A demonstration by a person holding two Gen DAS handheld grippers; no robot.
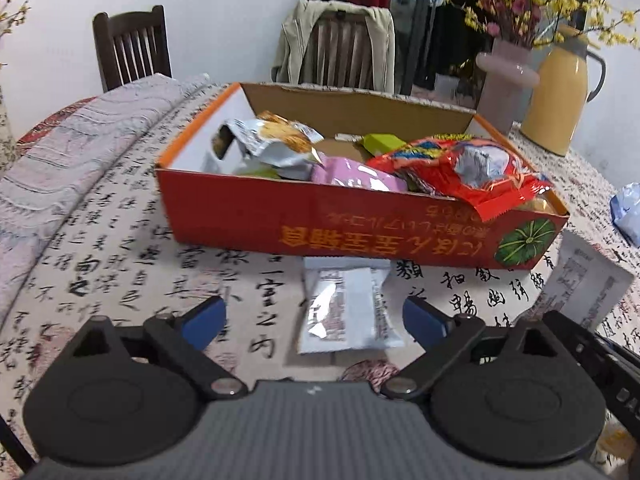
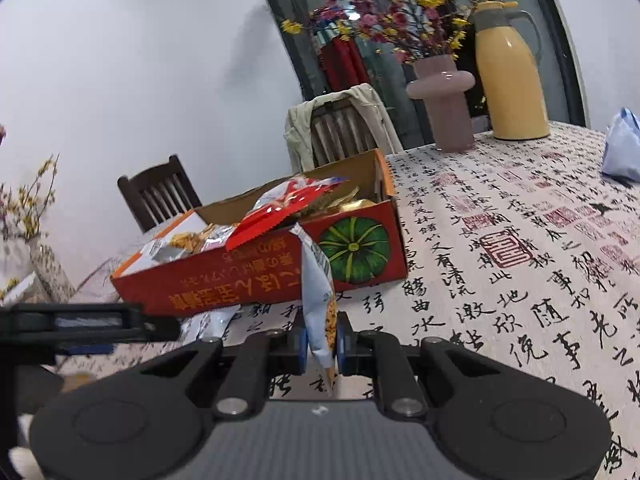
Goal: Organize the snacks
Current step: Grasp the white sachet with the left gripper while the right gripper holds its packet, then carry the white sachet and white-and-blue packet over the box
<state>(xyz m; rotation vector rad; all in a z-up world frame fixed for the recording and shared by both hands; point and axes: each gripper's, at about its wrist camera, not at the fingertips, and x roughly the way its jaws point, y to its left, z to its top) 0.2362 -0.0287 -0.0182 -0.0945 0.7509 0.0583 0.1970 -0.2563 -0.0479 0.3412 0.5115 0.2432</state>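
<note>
Right wrist: right gripper (image 2: 322, 345) clamps blue-white packet (image 2: 320, 280), lifted for red box (image 2: 256, 276) | left gripper (image 1: 314, 318) spread wide (nothing held) over silver packet (image 1: 346, 312), prob next pick

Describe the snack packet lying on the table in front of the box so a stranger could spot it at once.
Find the red cardboard box with the green pumpkin picture, on the calligraphy-print tablecloth. Against its near wall lies a flat silver-white packet, between the open jaws of the left gripper. Unlike the other packets, it lies outside the box, loose on the cloth.
</note>
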